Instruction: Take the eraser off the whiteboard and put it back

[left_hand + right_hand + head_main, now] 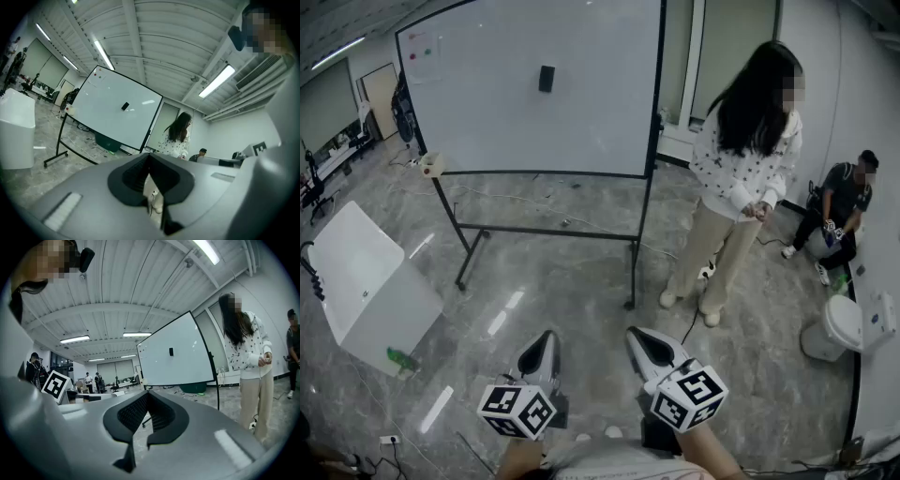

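Observation:
A small black eraser (546, 78) sticks to the upper middle of the whiteboard (487, 103), which stands on a black rolling frame across the room. In the left gripper view the eraser (125, 106) shows on the board (108, 122), and in the right gripper view the eraser (171, 351) shows on the board (183, 362) too. My left gripper (542, 349) and right gripper (643, 343) are held low and near me, far short of the board. Both point towards it, jaws together, with nothing between them. The left gripper (149, 156) and right gripper (146, 394) look shut and empty from their own cameras.
A person in a white spotted top (742, 178) stands right of the board, and another person (842, 211) sits by the right wall. A white bin (831, 328) stands at the right. A white slanted box (366, 281) sits at the left, with a green bottle (399, 357) beside it.

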Demonstrator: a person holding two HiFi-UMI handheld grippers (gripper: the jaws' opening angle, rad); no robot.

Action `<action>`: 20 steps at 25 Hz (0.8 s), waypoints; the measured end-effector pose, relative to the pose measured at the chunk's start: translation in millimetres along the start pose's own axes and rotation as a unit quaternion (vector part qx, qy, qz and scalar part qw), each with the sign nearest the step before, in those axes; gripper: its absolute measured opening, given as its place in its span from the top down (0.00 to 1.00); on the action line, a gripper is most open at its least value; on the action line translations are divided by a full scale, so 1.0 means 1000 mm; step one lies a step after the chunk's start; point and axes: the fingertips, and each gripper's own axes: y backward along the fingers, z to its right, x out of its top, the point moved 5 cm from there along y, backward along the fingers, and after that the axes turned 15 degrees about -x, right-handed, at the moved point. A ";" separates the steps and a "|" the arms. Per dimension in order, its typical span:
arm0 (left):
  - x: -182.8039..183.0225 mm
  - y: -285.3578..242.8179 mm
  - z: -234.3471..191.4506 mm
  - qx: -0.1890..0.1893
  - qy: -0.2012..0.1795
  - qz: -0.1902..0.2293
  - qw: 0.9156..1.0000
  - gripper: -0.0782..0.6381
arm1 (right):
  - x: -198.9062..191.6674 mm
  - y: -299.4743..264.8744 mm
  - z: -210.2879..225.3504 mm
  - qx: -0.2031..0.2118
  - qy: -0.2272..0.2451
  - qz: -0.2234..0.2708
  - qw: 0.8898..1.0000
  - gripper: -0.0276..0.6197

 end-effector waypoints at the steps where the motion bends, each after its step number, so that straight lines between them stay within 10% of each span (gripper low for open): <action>1: 0.001 -0.001 0.000 0.000 0.001 0.002 1.000 0.89 | 0.001 -0.001 0.001 0.001 0.001 -0.002 1.000 0.96; 20: 0.004 -0.027 0.005 0.024 0.003 0.036 0.999 0.89 | 0.003 -0.007 0.028 0.025 0.010 -0.009 1.000 0.96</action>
